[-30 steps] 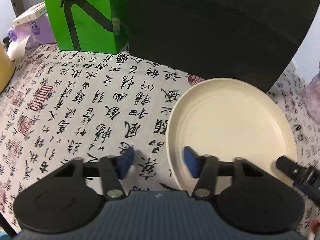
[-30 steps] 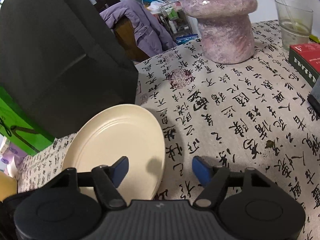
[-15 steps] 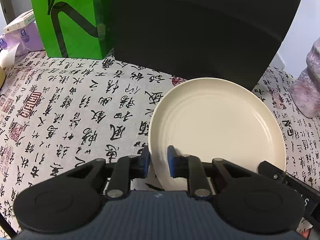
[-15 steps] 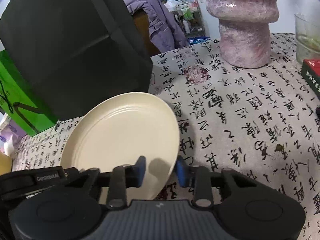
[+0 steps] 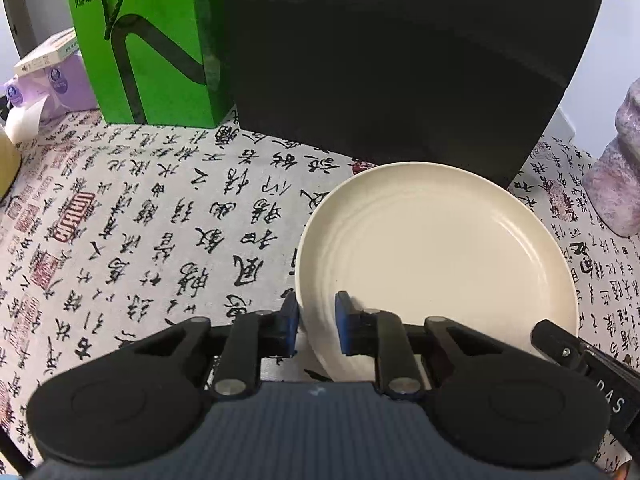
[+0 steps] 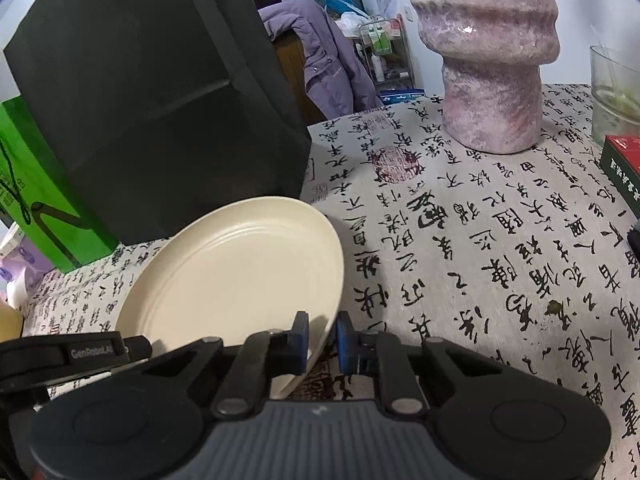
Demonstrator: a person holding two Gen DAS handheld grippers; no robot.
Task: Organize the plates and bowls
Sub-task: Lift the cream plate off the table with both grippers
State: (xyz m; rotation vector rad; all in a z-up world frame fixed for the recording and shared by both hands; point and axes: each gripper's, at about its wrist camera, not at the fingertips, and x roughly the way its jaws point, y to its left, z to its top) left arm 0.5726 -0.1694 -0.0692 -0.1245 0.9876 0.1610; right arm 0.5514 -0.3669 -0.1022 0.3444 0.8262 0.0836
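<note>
On the counter (image 5: pixel 160 216) (calligraphy-print cloth), near the black box (image 5: pixel 400 60), sits one cream plate (image 5: pixel 436 256). Left claw (image 5: pixel 317 326) is clamped on its near-left rim. Right claw (image 6: pixel 322 340) has the near-right rim between its pads, jaws closing. Pink vase (image 6: pixel 488 52) stands far right.

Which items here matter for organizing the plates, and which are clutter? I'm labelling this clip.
Job: cream plate, left gripper shut on its rim, right gripper closing on its rim.

Clutter: green bag, black box, pink vase, glass.
</note>
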